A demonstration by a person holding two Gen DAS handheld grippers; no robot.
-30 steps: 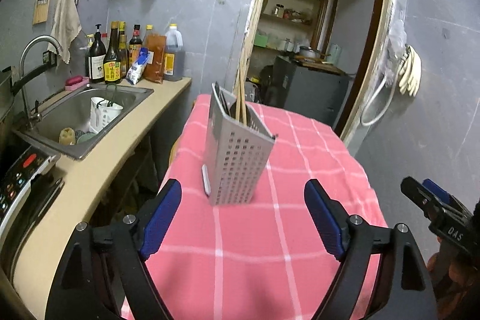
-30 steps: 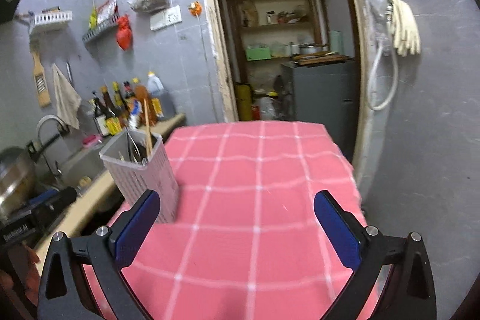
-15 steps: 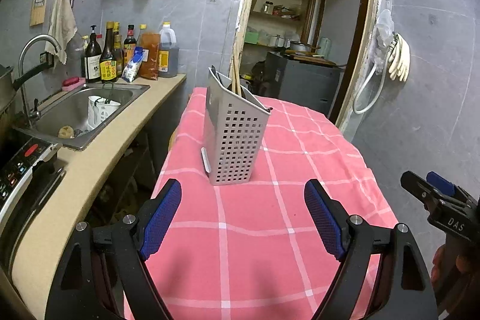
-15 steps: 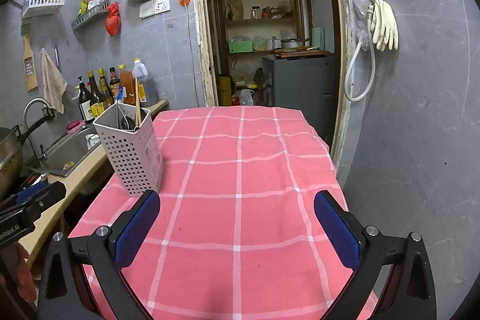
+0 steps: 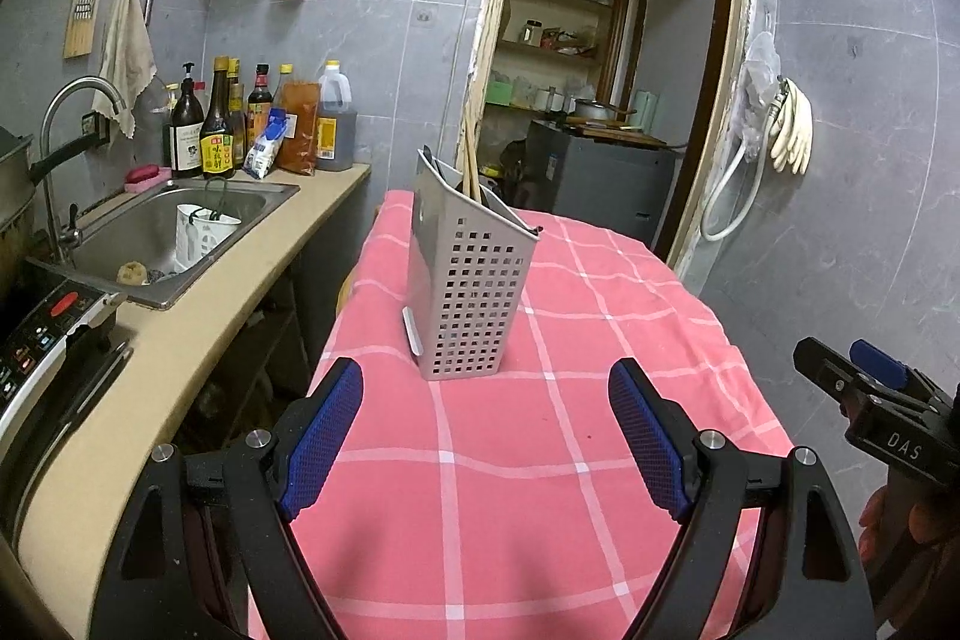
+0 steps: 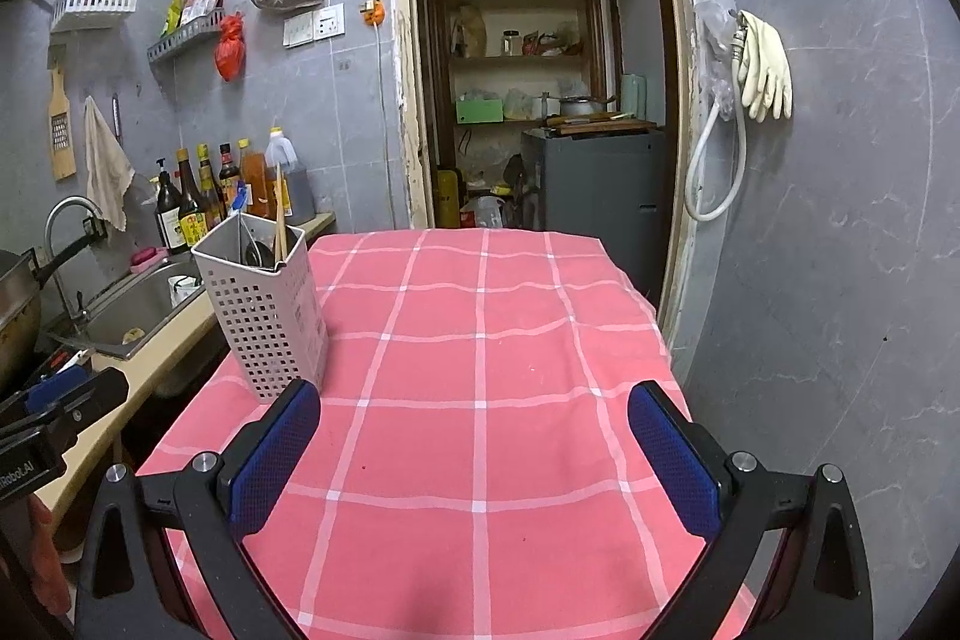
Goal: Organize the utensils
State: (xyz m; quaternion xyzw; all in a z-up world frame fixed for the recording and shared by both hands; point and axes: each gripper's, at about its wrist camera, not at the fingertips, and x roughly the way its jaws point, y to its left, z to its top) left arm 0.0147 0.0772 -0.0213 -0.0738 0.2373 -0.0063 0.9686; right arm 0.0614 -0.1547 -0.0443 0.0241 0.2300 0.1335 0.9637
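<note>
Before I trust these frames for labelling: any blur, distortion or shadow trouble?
Left wrist view: sharp, fisheye bends the door frame, dark corners. Right wrist view: sharp too, soft shadow on the tablecloth near the lens; the utensil holder reads clearly.

I'm in a small home kitchen: a steel sink with faucet, sauce bottles on the counter, rubber gloves hanging beside a pantry doorway.
</note>
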